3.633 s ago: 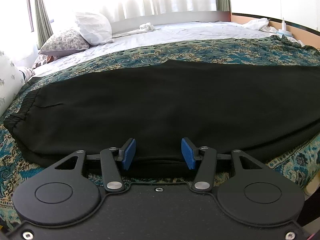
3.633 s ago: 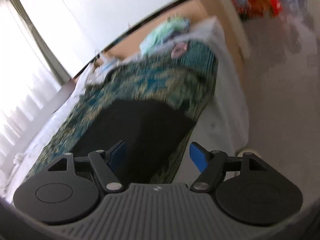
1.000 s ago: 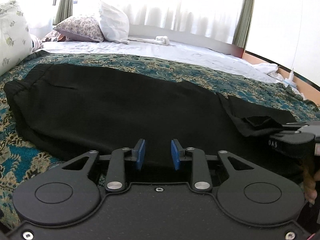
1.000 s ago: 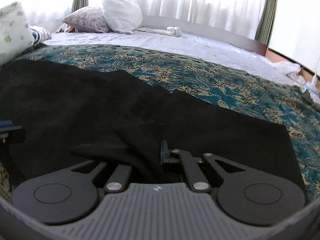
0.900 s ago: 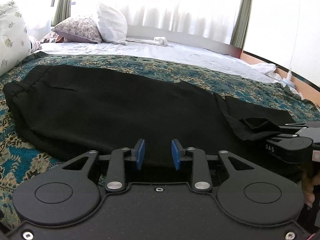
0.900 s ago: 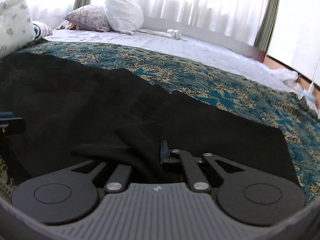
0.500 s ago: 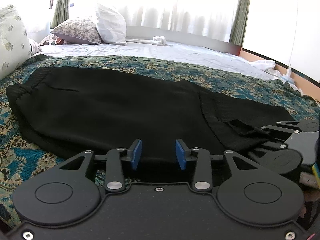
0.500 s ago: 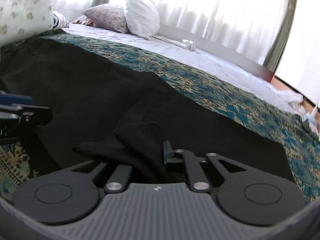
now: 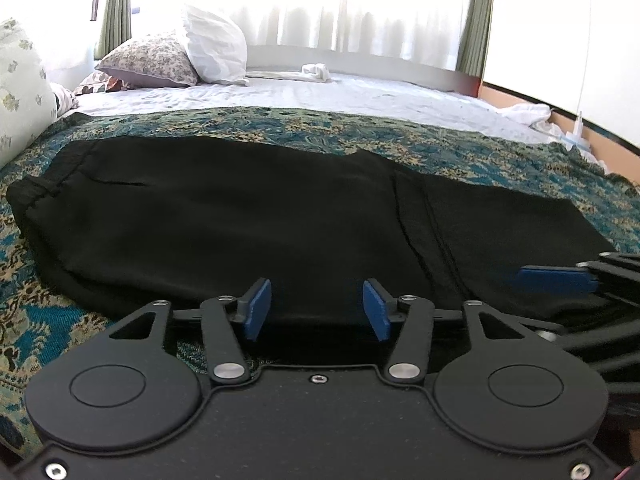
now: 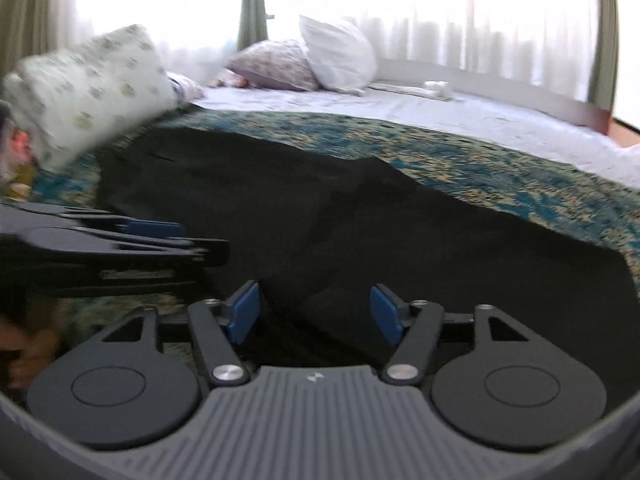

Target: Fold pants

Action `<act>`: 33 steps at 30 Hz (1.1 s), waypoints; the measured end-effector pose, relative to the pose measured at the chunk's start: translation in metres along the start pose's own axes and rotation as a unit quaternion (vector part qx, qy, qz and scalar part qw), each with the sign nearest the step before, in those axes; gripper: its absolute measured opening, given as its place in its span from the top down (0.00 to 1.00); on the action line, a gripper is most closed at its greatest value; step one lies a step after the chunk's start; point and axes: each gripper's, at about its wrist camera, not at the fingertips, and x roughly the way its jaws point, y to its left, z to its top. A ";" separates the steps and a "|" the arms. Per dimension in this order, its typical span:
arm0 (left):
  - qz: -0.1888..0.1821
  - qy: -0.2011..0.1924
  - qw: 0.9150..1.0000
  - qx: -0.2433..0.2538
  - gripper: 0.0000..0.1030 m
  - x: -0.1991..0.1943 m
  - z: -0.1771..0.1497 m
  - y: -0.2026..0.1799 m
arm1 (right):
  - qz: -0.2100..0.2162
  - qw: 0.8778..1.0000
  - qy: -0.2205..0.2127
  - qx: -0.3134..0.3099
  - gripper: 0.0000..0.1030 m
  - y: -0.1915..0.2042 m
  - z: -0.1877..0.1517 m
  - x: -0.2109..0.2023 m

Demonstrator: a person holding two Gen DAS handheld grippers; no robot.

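Black pants (image 9: 248, 216) lie flat on a teal patterned bedspread (image 9: 460, 148), waistband at the left, the leg end folded back over the middle with its edge showing as a seam (image 9: 404, 216). My left gripper (image 9: 316, 310) is open and empty at the pants' near edge. My right gripper (image 10: 314, 312) is open and empty over the folded leg part (image 10: 440, 248). Its blue pad shows at the right of the left wrist view (image 9: 554, 280). The left gripper shows at the left of the right wrist view (image 10: 120, 240).
Pillows (image 9: 212, 46) lie at the far left of the bed. A patterned pillow (image 10: 88, 88) sits close to the waistband. A white sheet (image 9: 360, 96) covers the far half, with a small white cloth (image 9: 316, 72) near the window curtains.
My right gripper has let go of the pant leg and opened; the leg end now lies folded over the middle. My left gripper has opened wider. Both grippers stay near the front edge.
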 end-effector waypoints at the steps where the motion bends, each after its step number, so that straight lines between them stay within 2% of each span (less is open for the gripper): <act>1: 0.002 0.001 1.000 0.003 0.50 0.001 0.000 -0.001 | 0.005 1.000 -0.005 0.003 0.23 -0.001 0.000 -0.004; 4: 0.006 0.004 1.000 0.007 0.48 0.002 0.001 -0.003 | 0.007 1.000 -0.024 0.018 0.21 -0.007 0.001 -0.018; 6: 0.007 0.005 1.000 0.008 0.47 0.002 0.001 -0.005 | -0.006 0.999 -0.042 0.031 0.21 -0.012 0.002 -0.023; 9: 0.010 0.006 1.000 0.012 0.46 0.002 0.000 -0.006 | -0.066 0.995 -0.061 0.043 0.21 -0.018 0.005 -0.022; 11: 0.011 0.006 1.000 0.016 0.45 0.002 -0.001 -0.006 | -0.117 0.990 -0.064 0.046 0.21 -0.023 0.006 -0.013; 14: 0.013 0.006 1.000 0.021 0.45 0.002 -0.002 -0.007 | -0.165 0.983 -0.057 0.063 0.23 -0.028 0.005 0.001; 18: 0.015 0.007 1.000 0.025 0.45 0.002 -0.003 -0.007 | -0.165 0.982 -0.027 0.093 0.36 -0.035 -0.002 0.019; 21: 0.015 0.006 1.000 0.027 0.45 0.003 -0.004 -0.007 | -0.158 0.984 -0.010 0.087 0.45 -0.027 -0.009 0.031; 24: 0.015 0.005 0.999 0.029 0.44 0.003 -0.005 -0.007 | -0.165 0.985 -0.017 0.055 0.51 -0.012 -0.015 0.033; 27: 0.015 0.004 0.999 0.030 0.44 0.004 -0.007 -0.007 | -0.156 0.986 -0.025 0.055 0.60 -0.004 -0.018 0.031; 33: 0.013 0.001 0.999 0.036 0.44 0.003 -0.008 -0.007 | -0.146 0.985 -0.043 0.079 0.60 -0.003 -0.024 0.027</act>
